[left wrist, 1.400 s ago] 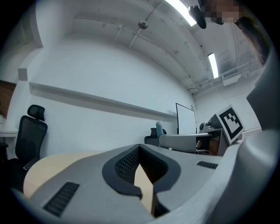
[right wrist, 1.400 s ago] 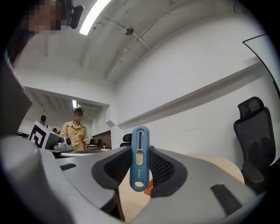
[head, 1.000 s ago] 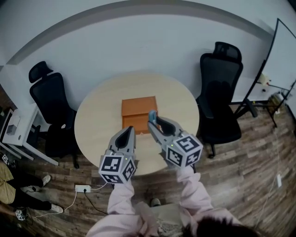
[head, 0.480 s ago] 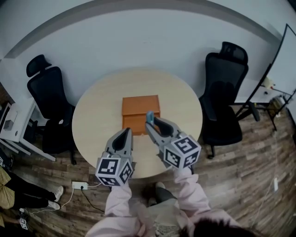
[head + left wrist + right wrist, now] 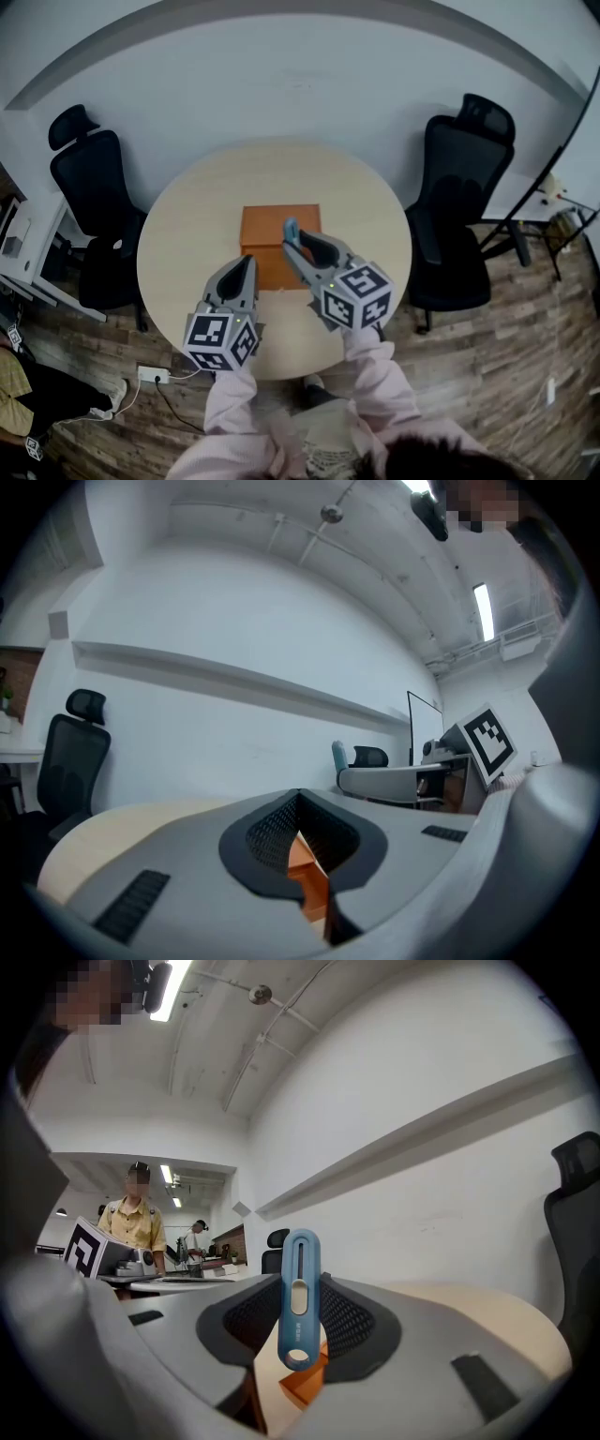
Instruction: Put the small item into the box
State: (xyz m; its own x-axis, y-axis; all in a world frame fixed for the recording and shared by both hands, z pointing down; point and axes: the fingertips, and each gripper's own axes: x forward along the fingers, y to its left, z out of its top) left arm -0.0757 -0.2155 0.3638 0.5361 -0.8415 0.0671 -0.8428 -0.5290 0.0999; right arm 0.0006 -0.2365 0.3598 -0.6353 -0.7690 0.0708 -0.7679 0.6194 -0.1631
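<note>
An orange box (image 5: 265, 225) lies in the middle of the round table (image 5: 187, 234). My right gripper (image 5: 293, 242) is shut on a small blue slider-shaped item (image 5: 291, 228), held upright over the box's right half. In the right gripper view, the blue item (image 5: 299, 1297) stands pinched between the meshed pads (image 5: 339, 1321), with the box (image 5: 305, 1384) below. My left gripper (image 5: 246, 264) hangs at the box's near left corner, jaws together and nothing in them. The left gripper view shows the box (image 5: 307, 869) through the slit under the left gripper's (image 5: 300, 803) closed tips.
Black office chairs stand left (image 5: 94, 187) and right (image 5: 459, 187) of the table. A white power strip (image 5: 150, 375) lies on the wood floor near the table's front. A person in a yellow shirt (image 5: 136, 1227) stands at desks in the distance.
My right gripper has carried the blue item leftward, from the box's right edge to over the box. The left gripper has kept its place by the box's near edge.
</note>
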